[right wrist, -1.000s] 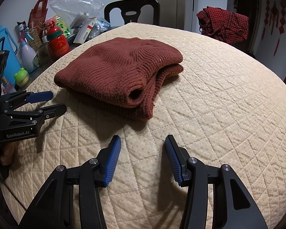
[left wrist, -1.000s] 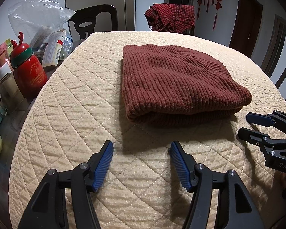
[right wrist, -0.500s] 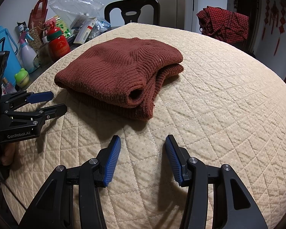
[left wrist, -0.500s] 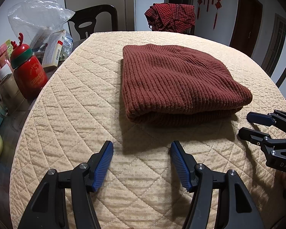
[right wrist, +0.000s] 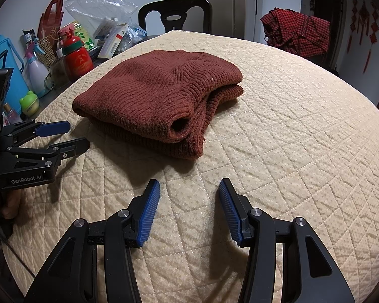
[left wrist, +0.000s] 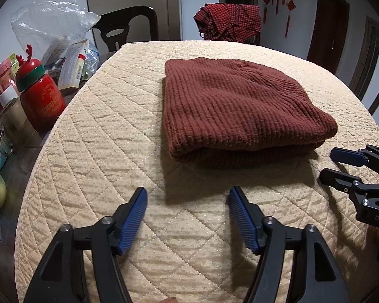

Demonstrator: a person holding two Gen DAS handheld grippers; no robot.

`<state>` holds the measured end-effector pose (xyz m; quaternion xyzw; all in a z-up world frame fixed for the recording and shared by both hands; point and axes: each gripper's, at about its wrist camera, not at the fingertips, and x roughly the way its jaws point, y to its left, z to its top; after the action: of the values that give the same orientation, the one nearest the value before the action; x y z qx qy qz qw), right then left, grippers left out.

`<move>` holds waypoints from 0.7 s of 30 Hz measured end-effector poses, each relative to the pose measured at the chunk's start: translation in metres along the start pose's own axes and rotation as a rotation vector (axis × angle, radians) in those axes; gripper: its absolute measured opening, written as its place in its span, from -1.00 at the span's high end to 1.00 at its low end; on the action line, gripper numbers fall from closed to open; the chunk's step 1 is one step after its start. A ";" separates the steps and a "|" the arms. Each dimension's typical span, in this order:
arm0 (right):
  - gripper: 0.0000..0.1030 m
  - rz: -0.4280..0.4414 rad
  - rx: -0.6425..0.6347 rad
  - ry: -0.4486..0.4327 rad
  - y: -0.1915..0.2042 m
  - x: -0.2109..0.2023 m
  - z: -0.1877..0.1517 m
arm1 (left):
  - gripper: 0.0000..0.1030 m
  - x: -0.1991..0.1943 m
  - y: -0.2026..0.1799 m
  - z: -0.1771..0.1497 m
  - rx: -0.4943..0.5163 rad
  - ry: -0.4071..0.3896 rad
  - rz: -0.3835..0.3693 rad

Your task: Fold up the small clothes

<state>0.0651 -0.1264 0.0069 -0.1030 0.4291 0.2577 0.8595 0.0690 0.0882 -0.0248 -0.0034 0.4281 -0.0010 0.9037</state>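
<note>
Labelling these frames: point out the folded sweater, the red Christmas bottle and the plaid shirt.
folded sweater (left wrist: pixel 230 106), left wrist view, top ribbed face.
red Christmas bottle (left wrist: pixel 41 103), left wrist view, red body.
plaid shirt (right wrist: pixel 298 34), right wrist view, bunched cloth.

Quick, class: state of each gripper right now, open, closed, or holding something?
Left gripper: open, holding nothing, short of the folded sweater.
Right gripper: open, holding nothing, also clear of the sweater.

left wrist view low over quilted table, facing folded sweater front-on, right wrist view angled from its right, both near
</note>
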 end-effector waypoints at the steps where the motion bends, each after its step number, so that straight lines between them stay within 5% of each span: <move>1: 0.03 0.001 0.000 0.000 0.000 0.000 0.000 | -0.39 0.000 0.001 0.000 -0.002 0.001 -0.001; 21: 0.03 0.004 0.002 0.000 0.000 -0.001 0.001 | -0.40 0.001 0.001 0.000 -0.002 0.001 -0.001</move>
<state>0.0650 -0.1261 0.0079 -0.1011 0.4296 0.2589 0.8592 0.0697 0.0896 -0.0254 -0.0044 0.4286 -0.0011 0.9035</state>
